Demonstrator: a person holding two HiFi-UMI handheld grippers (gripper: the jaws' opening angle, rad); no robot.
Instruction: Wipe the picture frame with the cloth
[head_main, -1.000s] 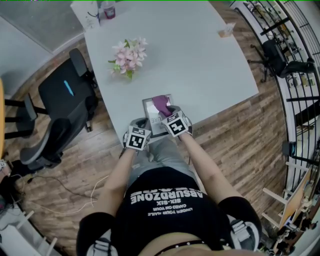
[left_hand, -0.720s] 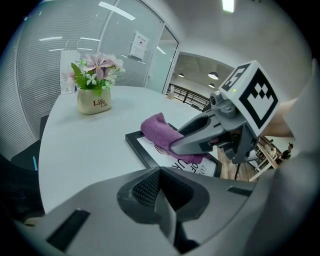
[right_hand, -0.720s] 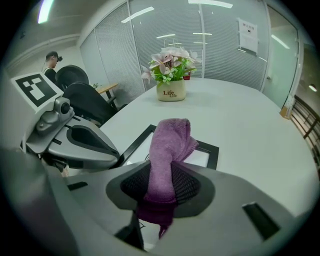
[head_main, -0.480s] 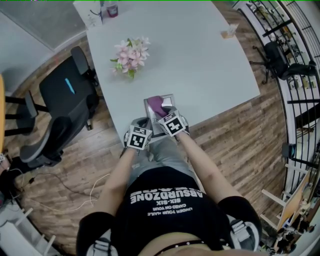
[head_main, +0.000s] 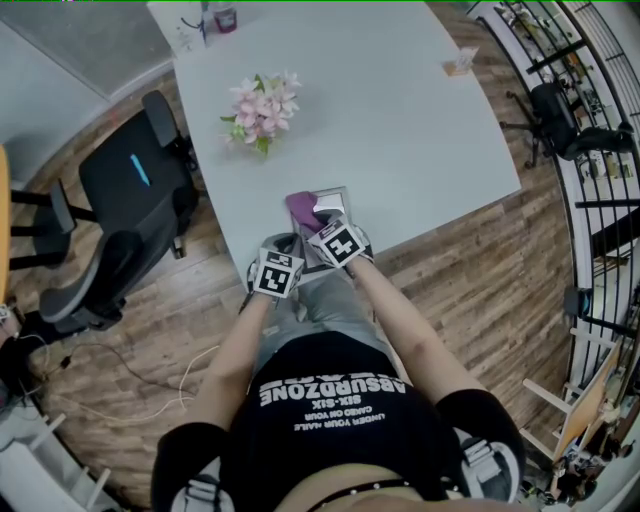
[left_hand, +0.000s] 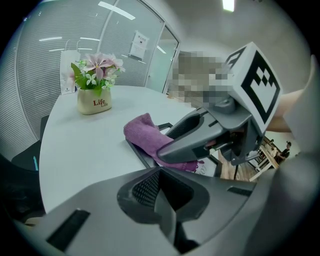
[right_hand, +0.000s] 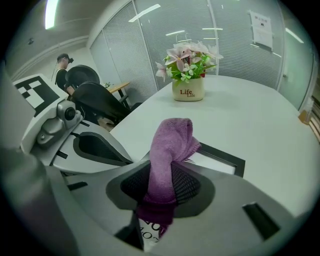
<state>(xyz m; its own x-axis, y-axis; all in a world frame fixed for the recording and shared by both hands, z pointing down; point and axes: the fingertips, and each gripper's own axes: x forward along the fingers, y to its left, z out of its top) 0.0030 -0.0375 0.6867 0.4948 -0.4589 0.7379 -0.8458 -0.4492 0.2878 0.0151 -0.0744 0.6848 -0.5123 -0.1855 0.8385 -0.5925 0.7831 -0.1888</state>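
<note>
White tabletop (head_main: 420, 130) fills the middle of the head view, with wood plank floor (head_main: 480, 290) around it. At the far left, off the table's edge, stands a black office chair (head_main: 125, 190). On the table near that side sits a cream pot of pink flowers (head_main: 260, 108), well apart from the work at the near edge.

The left gripper (left_hand: 159, 172) has its jaws drawn together with nothing between them. Its tip rests just at the near left corner of the picture frame (right_hand: 225, 156); whether it touches the frame cannot be told.

The frame lies flat on the table close to the near edge, its black border around a pale printed sheet. The purple cloth (right_hand: 172, 145) is bunched over the frame's left part and reaches its far left corner.

The right gripper (right_hand: 167, 187) is clamped on the cloth's near end, the fabric rising from between its ribbed pads and folding forward onto the frame.

Far right on the tabletop, near its far corner, sits a small tan object (head_main: 457, 62), too small to identify.
</note>
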